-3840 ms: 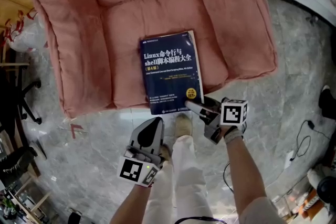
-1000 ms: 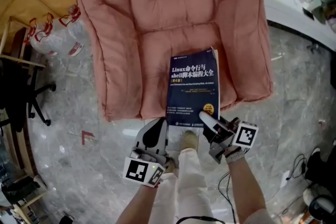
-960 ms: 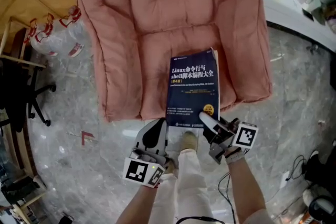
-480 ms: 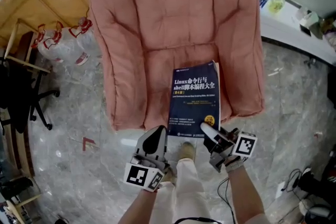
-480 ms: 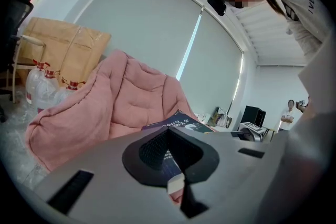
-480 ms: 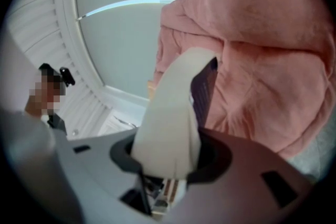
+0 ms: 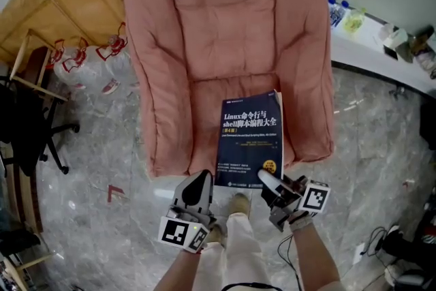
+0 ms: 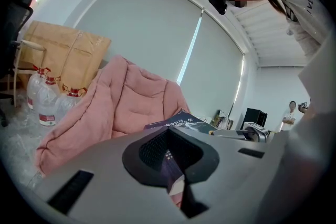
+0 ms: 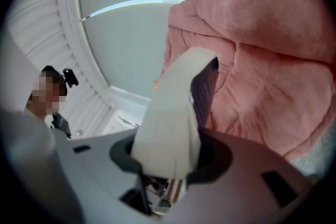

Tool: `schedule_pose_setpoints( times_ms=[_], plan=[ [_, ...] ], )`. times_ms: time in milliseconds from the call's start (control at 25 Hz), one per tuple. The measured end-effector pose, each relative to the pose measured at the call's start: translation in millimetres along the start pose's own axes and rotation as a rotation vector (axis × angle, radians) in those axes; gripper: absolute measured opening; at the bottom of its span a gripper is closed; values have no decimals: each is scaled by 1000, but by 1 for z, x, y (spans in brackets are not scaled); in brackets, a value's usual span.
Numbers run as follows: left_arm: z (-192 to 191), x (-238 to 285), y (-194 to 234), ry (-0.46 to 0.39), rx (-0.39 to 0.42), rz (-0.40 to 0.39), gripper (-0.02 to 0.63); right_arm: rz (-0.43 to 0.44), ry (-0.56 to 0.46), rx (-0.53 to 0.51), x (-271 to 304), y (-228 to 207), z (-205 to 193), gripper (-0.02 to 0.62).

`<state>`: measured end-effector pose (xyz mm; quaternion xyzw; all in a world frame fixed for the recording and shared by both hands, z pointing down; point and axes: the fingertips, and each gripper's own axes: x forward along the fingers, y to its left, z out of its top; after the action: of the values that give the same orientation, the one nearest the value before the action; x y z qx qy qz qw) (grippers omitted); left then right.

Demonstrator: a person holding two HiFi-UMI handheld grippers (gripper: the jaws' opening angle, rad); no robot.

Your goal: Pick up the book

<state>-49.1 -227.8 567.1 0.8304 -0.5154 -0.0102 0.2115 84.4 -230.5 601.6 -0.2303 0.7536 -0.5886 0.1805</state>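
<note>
The dark blue book (image 7: 251, 140) reads "Linux命令行与shell脚本编程大全", 第4版.

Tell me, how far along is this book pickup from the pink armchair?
Done: the left gripper and right gripper are each clamped on a near corner of the book. In hand: the lift, with the book's near end held out past the front of the pink armchair. Left: raising it fully clear; I cannot tell whether its far end rests on the seat.
</note>
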Motion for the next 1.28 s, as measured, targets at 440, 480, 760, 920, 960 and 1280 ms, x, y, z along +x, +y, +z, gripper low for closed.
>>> schedule_pose_setpoints(
  times_ms=[440, 480, 760, 920, 960, 1280],
  plan=[
    [40, -1, -17, -36, 14, -31, 17, 25, -17, -24, 2, 38, 19, 186],
    [45, -1, -18, -40, 16, -33, 17, 28, -18, -29, 3, 41, 20, 186],
    [69, -3, -25, -61, 26, -49, 17, 49, -38, -29, 4, 64, 30, 186],
    [80, -6, -29, -62, 27, -56, 17, 57, -48, -34, 5, 78, 34, 186],
    [84, -6, -30, -64, 28, -59, 17, 58, -51, -33, 4, 80, 34, 186],
    [107, -10, -39, -76, 28, -88, 17, 66, -57, -49, 5, 103, 42, 186]
  ],
)
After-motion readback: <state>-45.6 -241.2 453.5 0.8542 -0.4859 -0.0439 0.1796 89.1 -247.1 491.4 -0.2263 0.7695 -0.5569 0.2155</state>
